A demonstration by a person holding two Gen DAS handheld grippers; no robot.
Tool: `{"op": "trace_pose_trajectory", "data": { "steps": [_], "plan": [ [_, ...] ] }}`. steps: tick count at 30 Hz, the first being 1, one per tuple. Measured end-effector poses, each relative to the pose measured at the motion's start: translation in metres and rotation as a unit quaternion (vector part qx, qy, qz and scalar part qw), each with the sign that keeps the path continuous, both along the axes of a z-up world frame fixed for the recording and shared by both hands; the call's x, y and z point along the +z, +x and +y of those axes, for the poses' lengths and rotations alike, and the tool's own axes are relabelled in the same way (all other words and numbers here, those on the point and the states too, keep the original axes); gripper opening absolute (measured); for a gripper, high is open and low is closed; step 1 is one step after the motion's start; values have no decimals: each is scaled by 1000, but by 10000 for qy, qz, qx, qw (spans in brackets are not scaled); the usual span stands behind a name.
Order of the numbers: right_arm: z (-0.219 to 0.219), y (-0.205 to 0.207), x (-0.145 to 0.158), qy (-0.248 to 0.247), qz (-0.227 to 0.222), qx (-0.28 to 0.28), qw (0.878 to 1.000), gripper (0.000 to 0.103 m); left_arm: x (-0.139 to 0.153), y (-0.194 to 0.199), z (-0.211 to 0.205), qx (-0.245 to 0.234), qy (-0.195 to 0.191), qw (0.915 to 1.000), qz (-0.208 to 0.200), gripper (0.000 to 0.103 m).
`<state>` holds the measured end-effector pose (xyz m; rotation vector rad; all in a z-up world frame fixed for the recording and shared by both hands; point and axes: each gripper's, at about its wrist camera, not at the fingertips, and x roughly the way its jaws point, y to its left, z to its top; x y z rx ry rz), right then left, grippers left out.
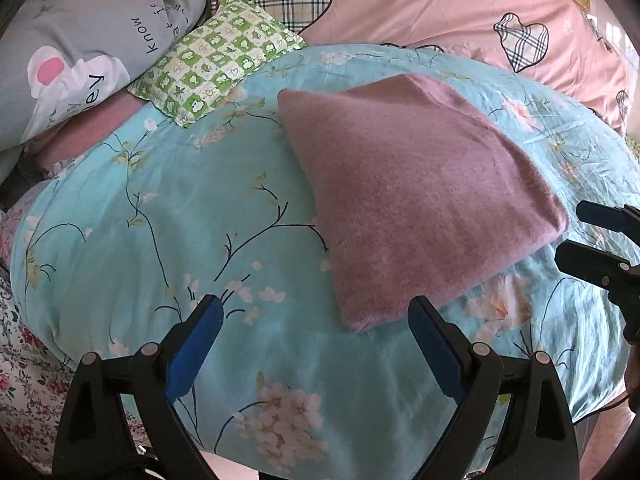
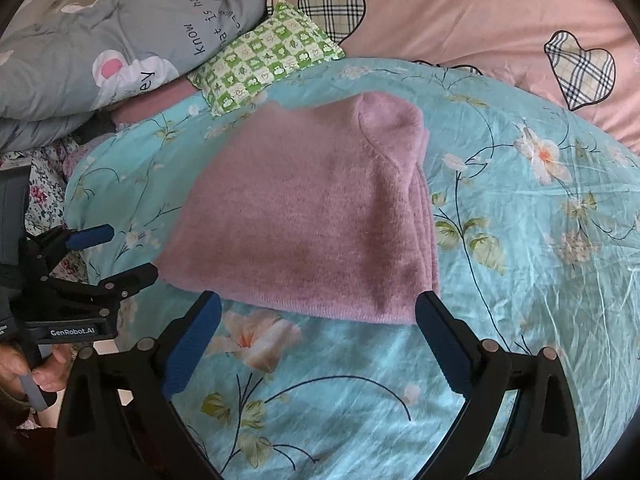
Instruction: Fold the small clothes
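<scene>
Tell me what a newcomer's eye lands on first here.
The folded mauve knit garment stands out first, lying flat in the middle of the turquoise floral quilt. Next come the two open grippers: the right gripper just short of its near edge, the left gripper near its corner. Behind lie a green checked pillow and a pink quilt with plaid hearts.

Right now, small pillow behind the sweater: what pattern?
Green-and-white checks on the small pillow; left wrist view shows it best.
</scene>
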<state>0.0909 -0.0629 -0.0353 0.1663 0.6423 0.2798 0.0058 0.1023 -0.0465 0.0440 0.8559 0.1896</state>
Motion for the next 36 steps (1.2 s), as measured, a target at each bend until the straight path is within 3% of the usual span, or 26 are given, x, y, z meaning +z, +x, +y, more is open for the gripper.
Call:
{"op": "trace_pose_trajectory", "data": {
  "steps": [12, 36],
  "plan": [
    [-5, 17, 9, 18, 88, 151, 9998, 98, 2, 20, 8, -3, -232, 9996, 155, 94],
    [0, 28, 12, 162, 164, 222, 9995, 98, 5, 23, -1, -25, -242, 9996, 125, 94]
  ]
}}
